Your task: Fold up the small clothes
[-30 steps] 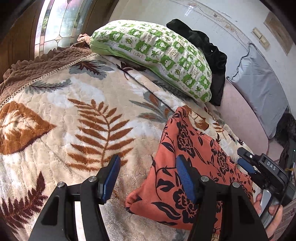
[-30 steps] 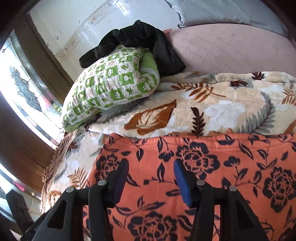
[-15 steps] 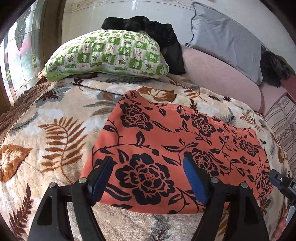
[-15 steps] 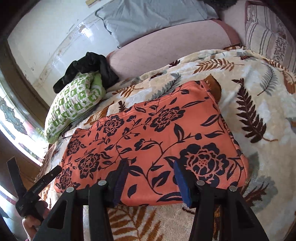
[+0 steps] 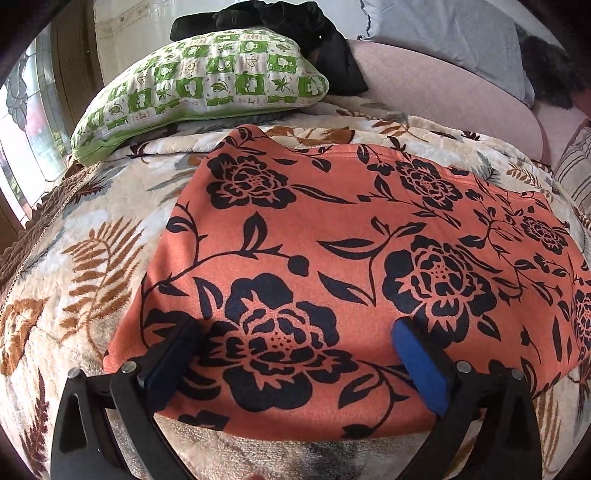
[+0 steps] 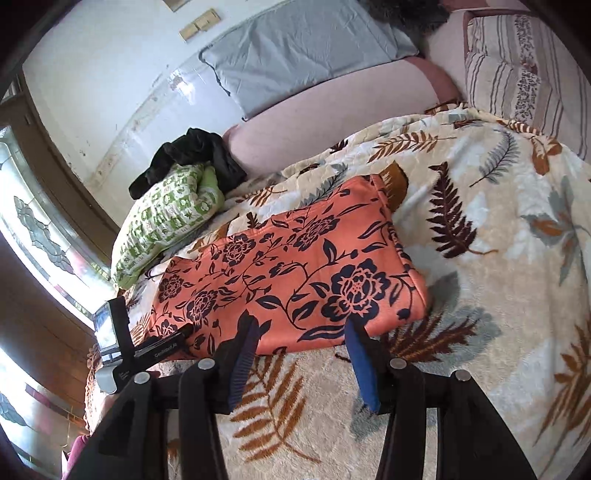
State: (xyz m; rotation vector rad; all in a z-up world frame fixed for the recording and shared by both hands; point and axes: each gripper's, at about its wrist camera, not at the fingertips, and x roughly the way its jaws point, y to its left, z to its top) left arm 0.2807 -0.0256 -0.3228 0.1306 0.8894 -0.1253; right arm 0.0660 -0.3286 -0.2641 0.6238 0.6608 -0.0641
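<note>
An orange garment with black flowers [image 5: 351, 266] lies folded and flat on the leaf-print blanket [image 5: 74, 266]. It also shows in the right wrist view [image 6: 291, 269]. My left gripper [image 5: 295, 350] is open, its blue pads low over the garment's near edge, holding nothing. My right gripper [image 6: 301, 354] is open and empty, just short of the garment's near edge, above the blanket [image 6: 480, 295]. The left gripper shows in the right wrist view [image 6: 173, 341] at the garment's left end.
A green checked pillow [image 5: 199, 88] lies beyond the garment with a black cloth [image 5: 295, 22] behind it. A grey pillow [image 6: 303, 51] leans on the wall over a pink mattress [image 6: 332, 110]. A striped cushion [image 6: 517, 62] sits far right. A window [image 6: 44, 236] is at left.
Both grippers have drawn back from the garment toward its near edge. The right one now sees the whole folded garment. The left one has swung round and lowered to face its near edge.
</note>
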